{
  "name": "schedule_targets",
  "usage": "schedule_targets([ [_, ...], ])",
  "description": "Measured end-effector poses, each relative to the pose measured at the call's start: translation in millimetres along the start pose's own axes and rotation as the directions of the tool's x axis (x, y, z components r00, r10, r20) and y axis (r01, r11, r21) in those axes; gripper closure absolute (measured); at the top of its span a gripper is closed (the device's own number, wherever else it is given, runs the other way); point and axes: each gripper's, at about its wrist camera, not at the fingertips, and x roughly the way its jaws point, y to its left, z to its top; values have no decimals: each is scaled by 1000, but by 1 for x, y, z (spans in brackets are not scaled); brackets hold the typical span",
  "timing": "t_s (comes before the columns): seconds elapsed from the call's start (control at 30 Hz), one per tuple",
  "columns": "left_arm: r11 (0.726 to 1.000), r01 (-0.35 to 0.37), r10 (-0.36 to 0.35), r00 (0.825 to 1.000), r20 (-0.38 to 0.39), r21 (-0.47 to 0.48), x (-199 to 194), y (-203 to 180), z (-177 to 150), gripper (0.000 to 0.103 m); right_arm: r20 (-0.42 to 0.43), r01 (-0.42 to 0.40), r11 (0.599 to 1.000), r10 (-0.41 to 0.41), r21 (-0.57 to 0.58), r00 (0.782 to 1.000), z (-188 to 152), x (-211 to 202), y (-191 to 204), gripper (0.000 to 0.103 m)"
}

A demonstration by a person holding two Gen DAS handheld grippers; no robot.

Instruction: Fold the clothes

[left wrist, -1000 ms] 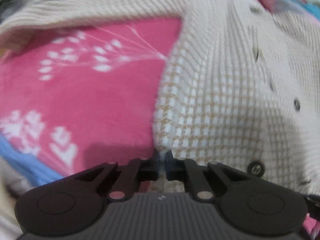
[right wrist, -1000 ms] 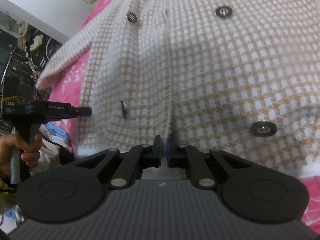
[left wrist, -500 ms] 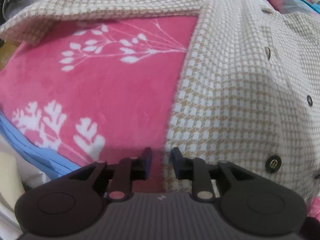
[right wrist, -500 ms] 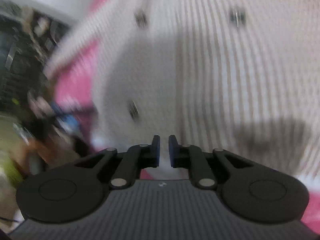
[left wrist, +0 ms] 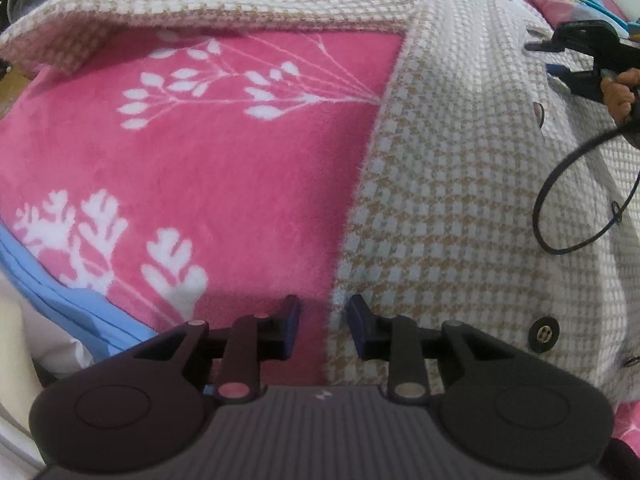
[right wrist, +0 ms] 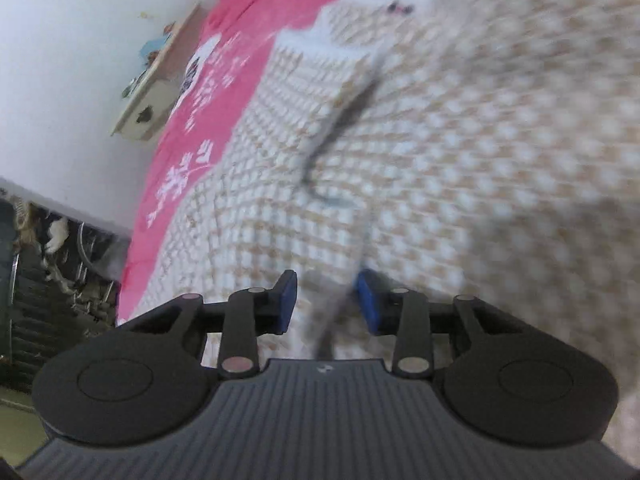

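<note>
Cardigan (left wrist: 460, 184) lies spread on the pink bed (left wrist: 224, 168), left tongs (left wrist: 323, 326) spread astride its hem corner; right view, blurred, shows right tongs (right wrist: 327, 300) spread over its front, so each should pinch only one edge.

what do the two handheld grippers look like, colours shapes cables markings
Both match: the left gripper and right gripper have a dark ribbed body with a small pale logo, two round black side discs, black linkage arms with pale pivot pins, and blue finger pads. A thin black cable loops from the right one.
</note>
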Motion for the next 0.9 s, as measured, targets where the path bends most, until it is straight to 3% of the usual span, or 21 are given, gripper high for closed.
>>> schedule_targets([
  [0.03, 1000, 0, 0, 1000, -1, -1, 1, -1, 1, 74, 2, 15, 1000, -15, -24, 1000, 1, 2, 5, 99],
  [0.1, 1000, 1, -1, 1000, -4, -4, 5, -2, 2, 74, 57, -4, 994, 10, -106, 998, -1, -15, 18, 100],
  [0.17, 1000, 2, -2, 1000, -3, 2, 6, -5, 2, 74, 154, 50, 973, -15, -224, 988, -6, -38, 36, 100],
  [0.3, 1000, 5, -5, 1000, 2, 18, 7, -10, 2, 74, 280, 207, 900, -100, -384, 955, -11, -43, 46, 101],
  [0.37, 1000, 7, -7, 1000, 4, 26, 7, -13, 2, 73, 304, 308, 850, -185, -428, 934, -10, -17, 38, 100],
  [0.43, 999, 8, -9, 1000, 7, 34, 8, -16, 2, 73, 318, 350, 829, -222, -436, 922, -12, -3, 23, 100],
  [0.5, 999, 10, -10, 1000, 9, 42, 8, -19, 2, 72, 339, 385, 815, -248, -433, 907, -12, 0, 16, 89],
  [0.57, 999, 11, -12, 1000, 11, 50, 8, -22, 2, 71, 370, 421, 813, -276, -403, 887, -11, -16, 25, 86],
  [0.6, 998, 12, -13, 1000, 12, 54, 9, -24, 2, 70, 415, 461, 799, -295, -387, 861, -13, -28, 29, 85],
  [0.67, 999, 25, -25, 1000, 7, 45, 4, -19, -4, 68, 474, 453, 798, -243, -398, 846, -20, -54, 42, 82],
  [0.7, 999, 33, -33, 999, 4, 37, 1, -15, -8, 68, 453, 395, 810, -182, -434, 872, -24, -64, 49, 82],
  [0.73, 999, 40, -40, 999, 0, 31, -1, -12, -11, 67, 368, 298, 802, -106, -518, 924, -30, -65, 60, 82],
  [0.77, 999, 46, -46, 999, -2, 27, -2, -8, -15, 66, 267, 190, 781, -31, -595, 963, -35, -65, 71, 82],
  [0.8, 998, 52, -51, 999, -4, 23, -3, -4, -18, 65, 133, 70, 736, 27, -674, 991, -43, -56, 83, 85],
  [0.87, 998, 66, -66, 998, -6, 17, -5, 1, -23, 64, -32, -47, 641, 35, -766, 999, -59, -30, 96, 86],
  [0.9, 997, 74, -74, 997, -6, 12, -6, 3, -24, 64, -21, 2, 625, -30, -780, 999, -60, -11, 92, 86],
])
